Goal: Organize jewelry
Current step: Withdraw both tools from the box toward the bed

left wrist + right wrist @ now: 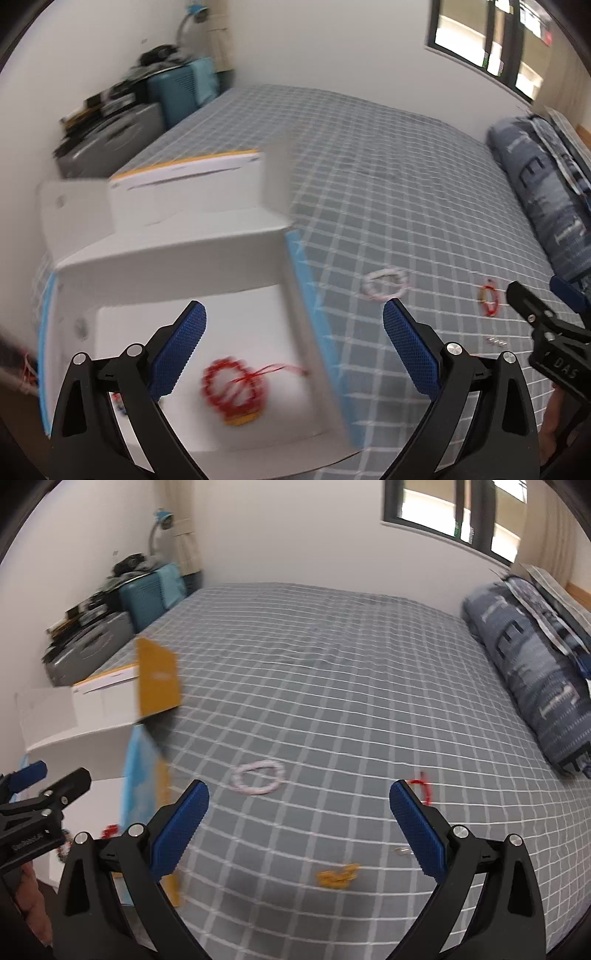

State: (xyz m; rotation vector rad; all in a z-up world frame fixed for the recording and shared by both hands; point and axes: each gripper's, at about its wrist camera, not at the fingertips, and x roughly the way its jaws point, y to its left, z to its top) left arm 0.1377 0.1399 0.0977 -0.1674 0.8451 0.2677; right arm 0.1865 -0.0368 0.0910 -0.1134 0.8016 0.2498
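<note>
Grey checked bedsheet (332,686) fills both views, white walls and a dark-framed window (454,513) behind. Far left, a heap of suitcases (92,642) sits by the wall. Next comes the open white box (177,258) with blue sides on the bed's left edge, and inside it, on the white floor, lies a red beaded bracelet (234,386) with a loose red string and a yellow piece at its lower edge; motion blur hides finer detail. Above that box hangs the left gripper (293,345), jaws wide apart, holding nothing, its left pad over the box and its right pad over the sheet. On the sheet just right of the box, a white-and-pink bracelet (386,284) lies flat. Near it to the right, a small red bracelet (488,301), and close by a few tiny silvery bits (495,341), too small to identify. Over this stretch, the right gripper (299,825) hovers, jaws spread wide and empty. Between its pads, low on the sheet, a small yellow piece (338,877) rests. Far right, a rolled blue patterned quilt (535,672) lines the bed.
</note>
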